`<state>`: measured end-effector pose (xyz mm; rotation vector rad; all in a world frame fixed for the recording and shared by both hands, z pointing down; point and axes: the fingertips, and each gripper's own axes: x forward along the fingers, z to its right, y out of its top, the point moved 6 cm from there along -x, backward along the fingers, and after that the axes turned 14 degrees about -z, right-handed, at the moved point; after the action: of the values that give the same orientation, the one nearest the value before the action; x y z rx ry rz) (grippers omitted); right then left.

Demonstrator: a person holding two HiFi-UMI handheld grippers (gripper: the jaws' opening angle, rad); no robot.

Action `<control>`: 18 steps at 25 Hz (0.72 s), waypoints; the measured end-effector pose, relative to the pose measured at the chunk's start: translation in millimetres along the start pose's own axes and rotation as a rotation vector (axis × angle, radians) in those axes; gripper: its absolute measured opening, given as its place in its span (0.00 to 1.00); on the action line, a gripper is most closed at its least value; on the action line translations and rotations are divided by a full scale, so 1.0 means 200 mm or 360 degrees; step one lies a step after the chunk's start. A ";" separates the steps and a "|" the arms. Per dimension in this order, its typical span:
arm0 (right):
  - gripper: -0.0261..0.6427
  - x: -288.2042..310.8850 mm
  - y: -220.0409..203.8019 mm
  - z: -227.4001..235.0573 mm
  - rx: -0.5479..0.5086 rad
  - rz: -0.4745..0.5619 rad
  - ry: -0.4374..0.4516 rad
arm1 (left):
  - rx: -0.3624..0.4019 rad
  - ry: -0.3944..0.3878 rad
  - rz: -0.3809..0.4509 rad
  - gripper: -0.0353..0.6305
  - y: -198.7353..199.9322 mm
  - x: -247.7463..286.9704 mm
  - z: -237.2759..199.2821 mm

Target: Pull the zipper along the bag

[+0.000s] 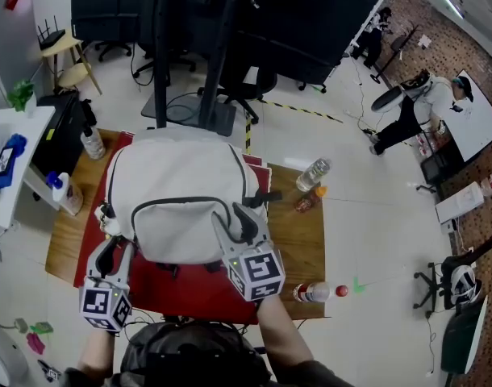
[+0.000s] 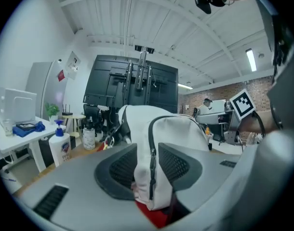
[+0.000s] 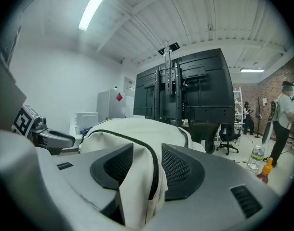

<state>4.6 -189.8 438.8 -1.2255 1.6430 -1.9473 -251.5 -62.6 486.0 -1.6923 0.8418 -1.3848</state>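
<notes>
A white backpack (image 1: 177,185) lies on a red mat (image 1: 189,295) on a wooden table (image 1: 301,240). Its dark zipper (image 1: 189,201) arcs across the front panel. My left gripper (image 1: 115,247) is at the bag's near left corner. In the left gripper view it (image 2: 149,165) stands open around a fold of the bag (image 2: 161,143), with the zipper (image 2: 151,174) hanging in the gap. My right gripper (image 1: 234,226) is at the near right corner. In its own view it (image 3: 147,166) is open wide around a loose ridge of bag fabric (image 3: 137,186) with the zipper (image 3: 154,174).
On the table's right side lie a clear bottle (image 1: 313,174), an orange one (image 1: 308,201) and a red-capped one (image 1: 318,292). Soap dispensers (image 1: 69,193) stand at the left edge. A dark equipment stand (image 1: 199,63) rises beyond the table. A person (image 1: 423,103) stands far right.
</notes>
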 end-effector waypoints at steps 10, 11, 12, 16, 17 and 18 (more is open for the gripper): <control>0.21 -0.24 0.17 -0.03 0.0060 0.0363 -0.0068 | 0.0093 -0.0052 0.0363 0.23 0.41 -0.19 0.16; 0.19 -0.25 0.17 -0.03 0.0066 0.0373 -0.0076 | 0.0095 -0.0070 0.0374 0.22 0.43 -0.19 0.17; 0.16 -0.26 0.18 -0.03 0.0071 0.0384 -0.0083 | 0.0112 -0.0081 0.0408 0.21 0.46 -0.19 0.19; 0.08 -0.29 0.19 -0.04 0.0065 0.0396 -0.0107 | 0.0169 -0.0084 0.0517 0.12 0.53 -0.16 0.23; 0.08 -0.30 0.18 -0.05 0.0063 0.0395 -0.0111 | 0.0161 -0.0087 0.0510 0.09 0.54 -0.15 0.24; 0.08 -0.30 0.18 -0.05 0.0068 0.0397 -0.0115 | 0.0157 -0.0091 0.0500 0.08 0.53 -0.14 0.25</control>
<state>22.3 -152.2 382.4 -1.0089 1.6228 -1.7569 -208.5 -82.5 374.2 -1.4463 0.9455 -1.1398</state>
